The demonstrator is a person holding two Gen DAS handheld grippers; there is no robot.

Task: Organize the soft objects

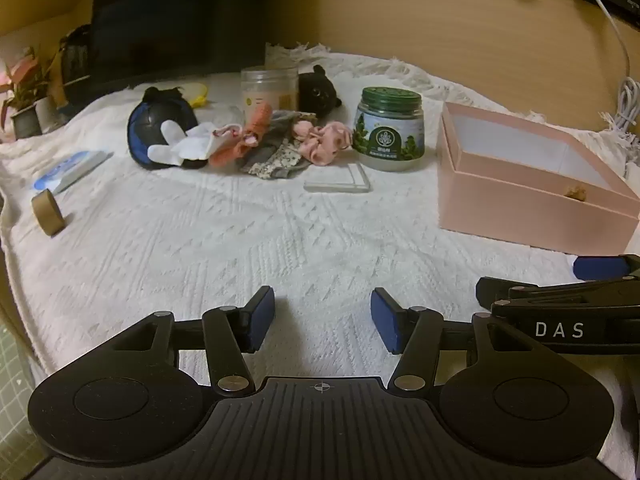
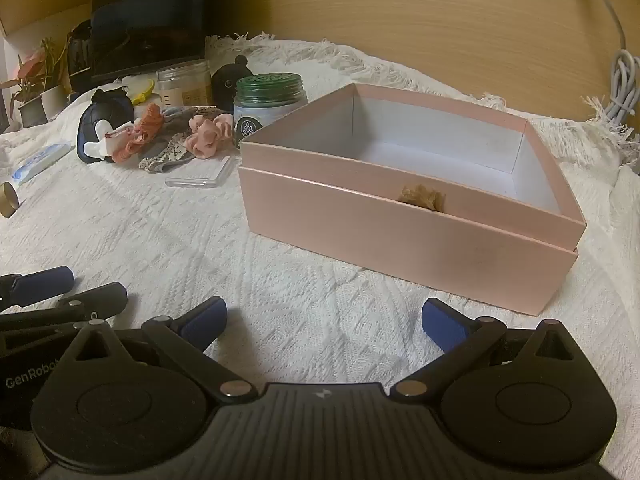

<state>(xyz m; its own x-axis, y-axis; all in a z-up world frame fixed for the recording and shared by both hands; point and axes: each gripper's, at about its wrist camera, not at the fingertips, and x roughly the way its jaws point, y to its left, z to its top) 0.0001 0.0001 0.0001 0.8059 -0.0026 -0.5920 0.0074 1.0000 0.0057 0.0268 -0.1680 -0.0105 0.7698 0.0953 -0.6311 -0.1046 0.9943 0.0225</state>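
A pile of soft things lies at the back of the white blanket: a pink scrunchie (image 1: 325, 141) (image 2: 209, 134), an orange knitted piece (image 1: 246, 136) (image 2: 138, 130), white socks (image 1: 188, 146), grey floral cloth (image 1: 274, 158) and a black plush (image 1: 318, 90). An open pink box (image 1: 532, 200) (image 2: 408, 232) stands on the right, with a small tan thing (image 2: 422, 198) at its near wall. My left gripper (image 1: 322, 320) is open and empty, low over the blanket. My right gripper (image 2: 324, 318) is open and empty in front of the box.
A green-lidded jar (image 1: 388, 132) (image 2: 268, 100) and a clear jar (image 1: 270, 88) stand by the pile. A clear flat case (image 1: 338, 182), a dark round pouch (image 1: 158, 128), a tube (image 1: 68, 170) and a tape roll (image 1: 48, 212) lie on the blanket. A wooden wall is behind.
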